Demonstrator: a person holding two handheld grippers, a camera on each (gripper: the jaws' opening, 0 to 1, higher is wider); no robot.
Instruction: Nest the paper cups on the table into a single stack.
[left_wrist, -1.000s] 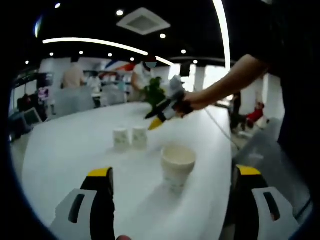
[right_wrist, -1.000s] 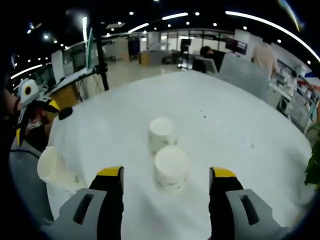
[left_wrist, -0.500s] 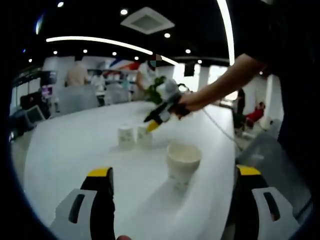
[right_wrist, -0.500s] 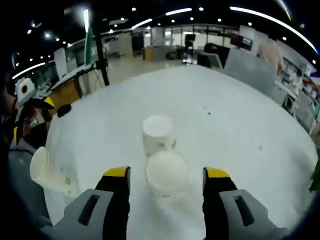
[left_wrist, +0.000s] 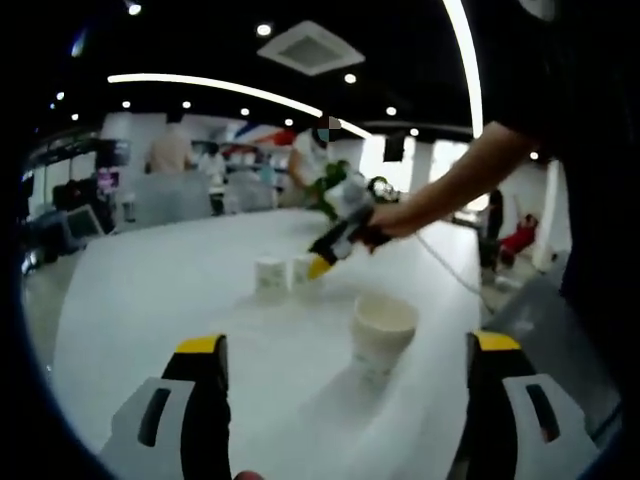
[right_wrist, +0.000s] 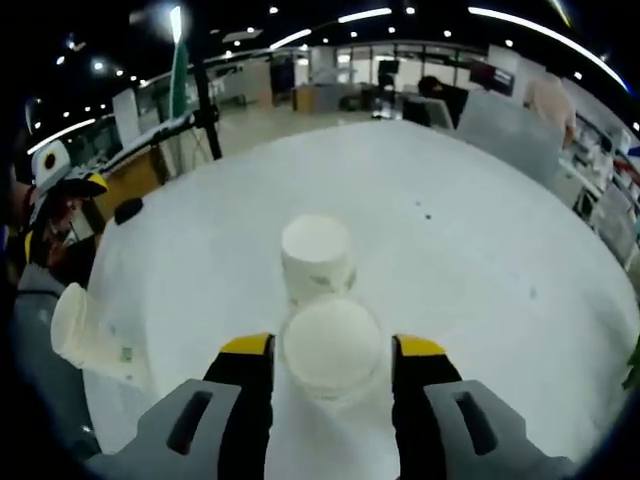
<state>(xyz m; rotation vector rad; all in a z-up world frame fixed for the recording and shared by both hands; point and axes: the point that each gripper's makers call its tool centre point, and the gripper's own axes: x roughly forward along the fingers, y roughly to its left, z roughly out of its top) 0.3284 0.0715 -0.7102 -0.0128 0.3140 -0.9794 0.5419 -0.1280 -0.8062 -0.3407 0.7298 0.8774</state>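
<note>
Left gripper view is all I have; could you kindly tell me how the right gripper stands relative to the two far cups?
Observer: In the right gripper view, the right gripper straddles the nearer cup, with one yellow tip at each flank.
Operator: Is it clamped on the cup?
Observer: It looks open; a thin gap seems to show on each side of the cup.
Operator: Where is the other small cup?
Observer: The second cup stands just beyond the nearer one, straight ahead along the jaws. I cannot tell if the two touch.
</note>
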